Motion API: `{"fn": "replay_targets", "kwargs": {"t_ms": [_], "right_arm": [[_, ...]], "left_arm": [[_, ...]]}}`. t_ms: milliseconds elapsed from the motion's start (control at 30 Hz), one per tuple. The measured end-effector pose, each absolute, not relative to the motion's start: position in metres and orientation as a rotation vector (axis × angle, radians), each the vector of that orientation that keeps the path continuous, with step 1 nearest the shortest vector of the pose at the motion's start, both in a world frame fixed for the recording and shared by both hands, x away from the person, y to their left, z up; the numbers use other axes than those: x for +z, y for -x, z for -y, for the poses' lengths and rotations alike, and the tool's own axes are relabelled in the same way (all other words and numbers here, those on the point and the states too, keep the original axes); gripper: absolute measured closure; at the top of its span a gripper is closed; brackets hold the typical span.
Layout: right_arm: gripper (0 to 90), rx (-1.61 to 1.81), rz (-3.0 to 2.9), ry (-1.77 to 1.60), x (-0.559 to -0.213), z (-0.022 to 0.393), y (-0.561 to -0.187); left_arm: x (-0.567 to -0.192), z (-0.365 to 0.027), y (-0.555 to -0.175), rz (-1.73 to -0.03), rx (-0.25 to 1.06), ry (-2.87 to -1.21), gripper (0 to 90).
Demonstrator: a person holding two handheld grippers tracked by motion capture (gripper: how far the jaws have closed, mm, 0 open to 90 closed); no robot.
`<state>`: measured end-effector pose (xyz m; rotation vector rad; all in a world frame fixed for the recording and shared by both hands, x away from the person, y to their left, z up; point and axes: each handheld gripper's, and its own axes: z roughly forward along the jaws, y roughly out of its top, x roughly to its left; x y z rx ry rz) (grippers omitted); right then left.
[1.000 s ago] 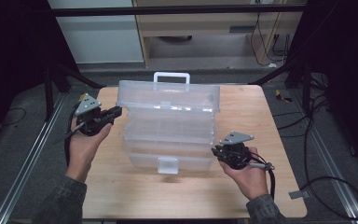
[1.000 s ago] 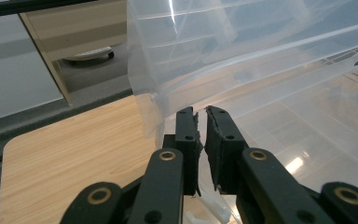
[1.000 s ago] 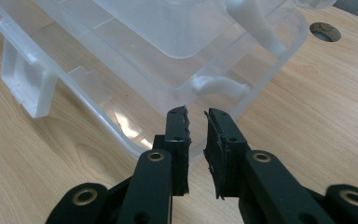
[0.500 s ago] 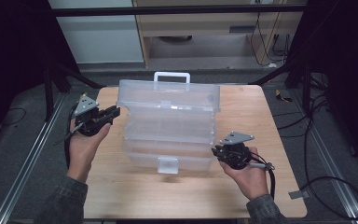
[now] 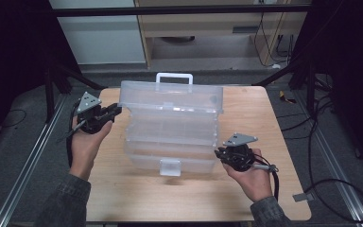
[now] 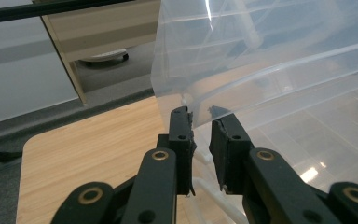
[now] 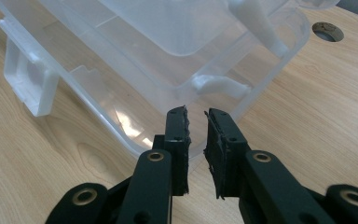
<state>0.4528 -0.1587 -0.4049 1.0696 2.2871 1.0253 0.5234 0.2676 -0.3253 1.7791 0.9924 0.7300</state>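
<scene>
A clear plastic storage box (image 5: 170,142) stands unfolded in the middle of the wooden table (image 5: 250,113), with its lid (image 5: 170,98) raised at the back and a white handle (image 5: 174,78) on top. My left gripper (image 5: 116,110) is at the lid's lower left corner. Its jaws have just been closing, and in the left gripper view the lid's thin edge (image 6: 186,95) runs down between the tips of the left gripper (image 6: 200,116). My right gripper (image 5: 219,154) is at the base's front right corner. In the right gripper view the right gripper (image 7: 196,116) is shut on the base rim (image 7: 223,116).
A white latch (image 5: 170,167) sticks out from the box's front toward me. A round hole (image 7: 327,31) is cut into the tabletop beyond the box's corner. Behind the table stand a pale cabinet (image 5: 99,38) and a wooden shelf unit (image 5: 208,28). Cables (image 5: 321,156) lie on the floor at right.
</scene>
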Motion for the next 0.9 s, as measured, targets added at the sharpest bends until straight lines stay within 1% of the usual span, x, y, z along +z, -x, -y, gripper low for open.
{"fn": "replay_targets", "kwargs": {"t_ms": [367,700,900], "right_arm": [[78.2,1.025,-2.304,-1.081,-0.404,0.159,-0.455],[77.0,1.004,-2.296,-1.098,-0.403,0.157,-0.456],[73.0,0.992,-2.280,-1.121,-0.405,0.155,-0.458]], "left_arm": [[-0.314,-0.266,-0.543,-0.987,0.731,-1.761,78.4],[-0.310,-0.264,-0.551,-0.982,0.721,-1.753,78.3],[-0.309,-0.264,-0.551,-0.979,0.726,-1.760,78.4]]}}
